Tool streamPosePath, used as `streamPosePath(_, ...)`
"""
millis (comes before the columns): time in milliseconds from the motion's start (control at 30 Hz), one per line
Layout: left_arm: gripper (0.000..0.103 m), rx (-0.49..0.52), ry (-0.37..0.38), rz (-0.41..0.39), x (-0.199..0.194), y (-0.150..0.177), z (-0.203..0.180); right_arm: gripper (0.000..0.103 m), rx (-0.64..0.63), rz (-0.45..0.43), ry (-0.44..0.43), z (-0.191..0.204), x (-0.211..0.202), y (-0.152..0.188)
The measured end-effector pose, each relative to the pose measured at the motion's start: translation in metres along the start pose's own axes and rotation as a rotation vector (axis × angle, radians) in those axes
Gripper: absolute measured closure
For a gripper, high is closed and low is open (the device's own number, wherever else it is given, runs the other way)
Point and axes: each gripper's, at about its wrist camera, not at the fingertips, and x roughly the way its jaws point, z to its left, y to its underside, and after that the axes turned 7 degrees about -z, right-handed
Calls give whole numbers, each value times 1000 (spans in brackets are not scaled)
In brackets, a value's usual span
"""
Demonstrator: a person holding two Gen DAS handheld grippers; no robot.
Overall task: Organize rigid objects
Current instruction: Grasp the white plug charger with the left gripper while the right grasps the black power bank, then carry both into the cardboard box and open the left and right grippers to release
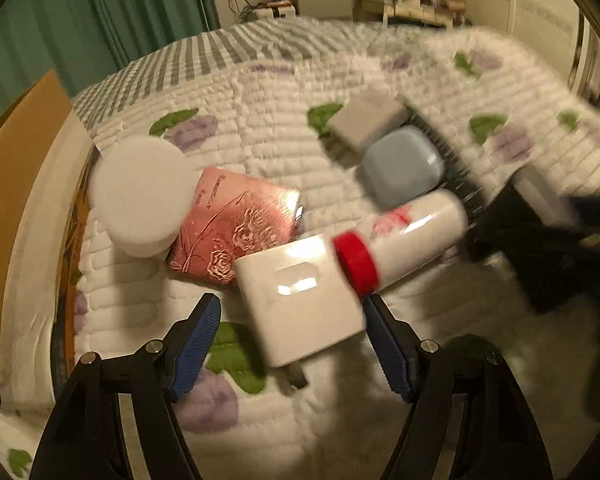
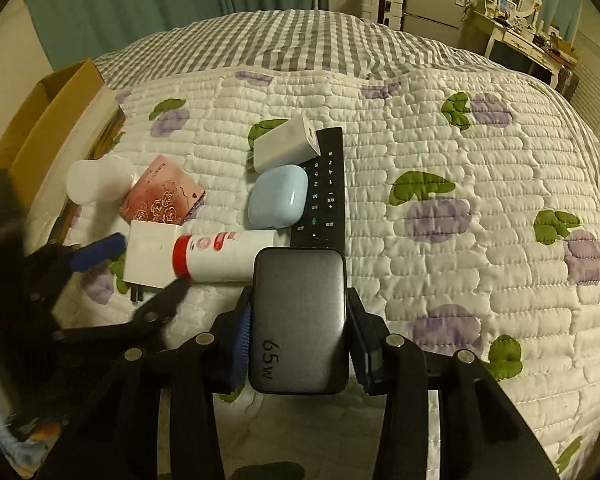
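Rigid objects lie grouped on the quilted bed. A white square charger [image 1: 300, 300] [image 2: 148, 254] lies between my open left gripper's [image 1: 294, 344] fingers. A white bottle with a red cap [image 1: 400, 236] [image 2: 224, 256] leans against it. Behind are a pink rose-patterned box [image 1: 236, 228] [image 2: 162, 196], a white round jar [image 1: 140, 196] [image 2: 96, 180], a pale blue earbud case [image 1: 402, 166] [image 2: 278, 196], a white adapter [image 1: 368, 118] [image 2: 286, 142] and a black remote [image 2: 326, 188]. My right gripper [image 2: 298, 320] is shut on a dark grey 65W charger [image 2: 300, 320], held just in front of the remote.
A cardboard box [image 2: 52, 116] stands at the bed's left edge. The striped sheet [image 2: 268, 36] covers the far part of the bed. A dresser and fridge [image 2: 432, 4] stand beyond. The floral quilt [image 2: 480, 200] stretches to the right.
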Motion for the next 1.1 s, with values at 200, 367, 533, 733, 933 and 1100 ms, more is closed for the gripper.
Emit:
streamPosePath(200,33,1,1,-2,6,-4,2,61,3,1,-1,1,-1,4)
streamPosePath(367,40,-22,29,3,8,-6,6,61,-24,8,17,5,2,7)
streamPosePath(533,47,-42,75,5,-12,5,11,61,-50,-7,43,11,2,10)
streamPosePath(733,48,-64,115,-17,-47,20,26,61,-104,-56,81,27,-13,12)
streamPosePath(933,49,-84,118,-50,-70,26,43,61,-135,-86,106,44,-32,13)
streamPosePath(1100,49,-95,122,-116,-96,18,54,62,-141,-127,103,59,-56,8)
